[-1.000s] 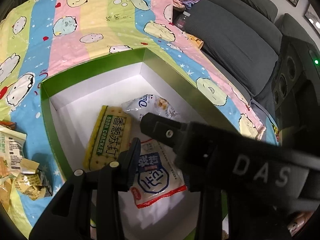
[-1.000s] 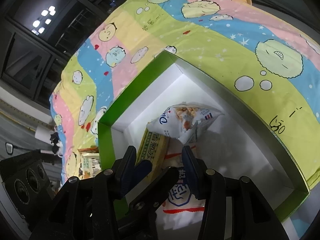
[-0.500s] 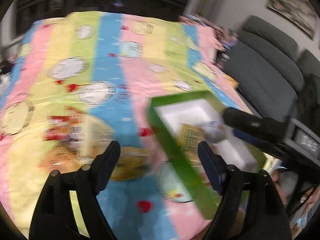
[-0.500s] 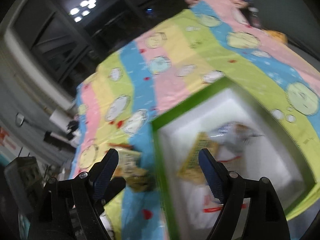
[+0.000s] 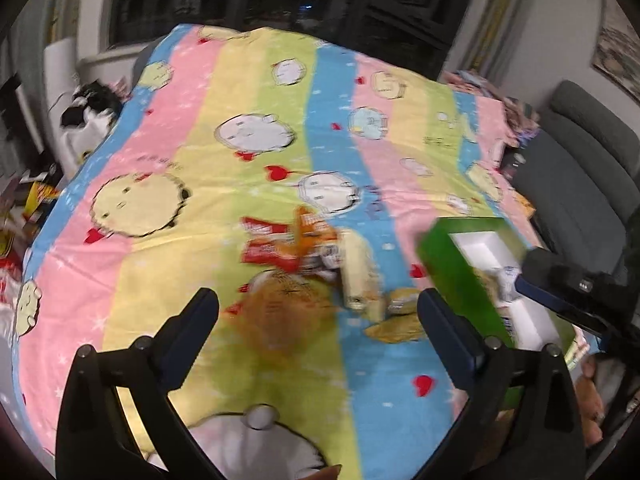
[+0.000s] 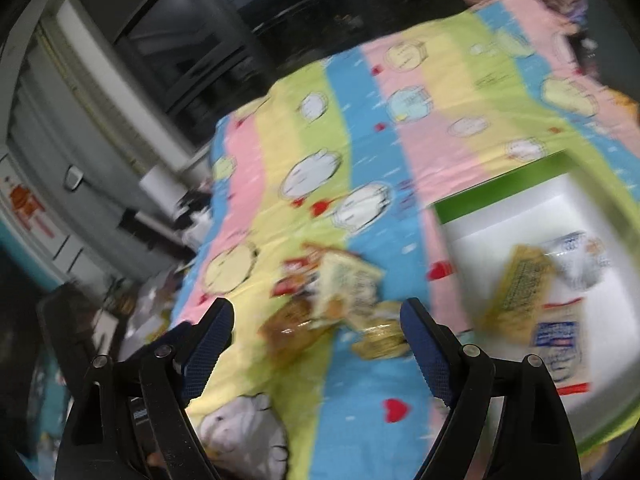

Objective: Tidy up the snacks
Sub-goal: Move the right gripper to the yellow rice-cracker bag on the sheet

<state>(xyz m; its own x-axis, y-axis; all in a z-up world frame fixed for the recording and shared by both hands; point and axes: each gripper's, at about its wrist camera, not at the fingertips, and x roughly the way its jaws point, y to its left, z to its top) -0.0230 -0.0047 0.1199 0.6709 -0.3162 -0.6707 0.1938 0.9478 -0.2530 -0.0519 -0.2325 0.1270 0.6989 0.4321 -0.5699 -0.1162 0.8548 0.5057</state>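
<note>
L gripper (image 5: 318, 308) jaws just been opening, now standing wide w/ nothing btwn. R gripper (image 6: 316, 320) likewise. Snack pile (image 5: 320, 276) lying ahead of both; green box (image 6: 560, 264) sitting to their right.

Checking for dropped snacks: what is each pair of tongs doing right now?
Left tongs: open, just been opening, holding nothing.
Right tongs: open, just been opening, holding nothing.

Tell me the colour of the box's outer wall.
Green outside, white inside; the box shows best in the right wrist view.

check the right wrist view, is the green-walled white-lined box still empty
No: the green-walled white-lined box already holds a yellow cracker packet and two white snack bags.
</note>
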